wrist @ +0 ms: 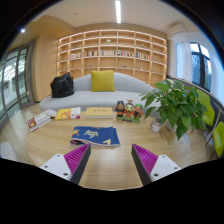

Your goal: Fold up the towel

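Your gripper (109, 160) hangs released above the wooden table (110, 170), its two fingers spread wide with nothing between them, the pink pads (76, 157) facing bare wood. The towel (96, 135), a blue cloth that looks already partly folded, lies flat just ahead of the fingers and a little toward the left one, so you are not lined up with it. If you drop straight down from here, I expect the right finger to land on wood and the left to catch only a corner, which would drag the cloth rather than lift an edge. Coming in too flat could also bunch the layers and undo the fold it seems to have. Watch the clutter beyond it: a book (67, 114) and a box (99, 113) sit just behind the towel, toys (126, 109) stand near them, and a plant (178, 105) leans in on the right. A long forward sweep would likely push the towel into these or knock the toys over. Whether the towel is one layer or several I cannot tell.
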`<control>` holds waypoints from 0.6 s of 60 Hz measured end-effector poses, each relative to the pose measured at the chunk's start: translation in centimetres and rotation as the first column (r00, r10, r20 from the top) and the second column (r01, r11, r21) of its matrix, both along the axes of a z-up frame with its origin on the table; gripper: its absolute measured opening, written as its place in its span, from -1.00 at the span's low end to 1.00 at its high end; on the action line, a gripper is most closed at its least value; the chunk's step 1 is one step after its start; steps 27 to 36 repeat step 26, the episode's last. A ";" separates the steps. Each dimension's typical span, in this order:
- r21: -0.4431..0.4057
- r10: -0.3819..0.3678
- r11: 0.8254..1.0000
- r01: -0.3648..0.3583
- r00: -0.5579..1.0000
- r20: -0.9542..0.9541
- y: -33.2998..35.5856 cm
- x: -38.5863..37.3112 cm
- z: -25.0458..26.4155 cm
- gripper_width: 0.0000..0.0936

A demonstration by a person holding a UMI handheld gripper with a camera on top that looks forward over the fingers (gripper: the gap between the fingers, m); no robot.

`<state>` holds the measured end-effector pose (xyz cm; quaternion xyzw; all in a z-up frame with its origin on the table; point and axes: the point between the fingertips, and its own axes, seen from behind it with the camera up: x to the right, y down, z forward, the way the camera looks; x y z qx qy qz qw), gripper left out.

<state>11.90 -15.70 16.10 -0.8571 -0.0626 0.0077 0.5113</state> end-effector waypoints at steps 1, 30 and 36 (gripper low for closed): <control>0.002 0.003 1.000 -0.003 1.000 0.000 -0.6 -0.1 0.2 0.82; 0.032 0.048 0.998 -0.049 0.999 0.014 -10.0 -2.0 3.3 0.82; 0.032 0.048 0.998 -0.049 0.999 0.014 -10.0 -2.0 3.3 0.82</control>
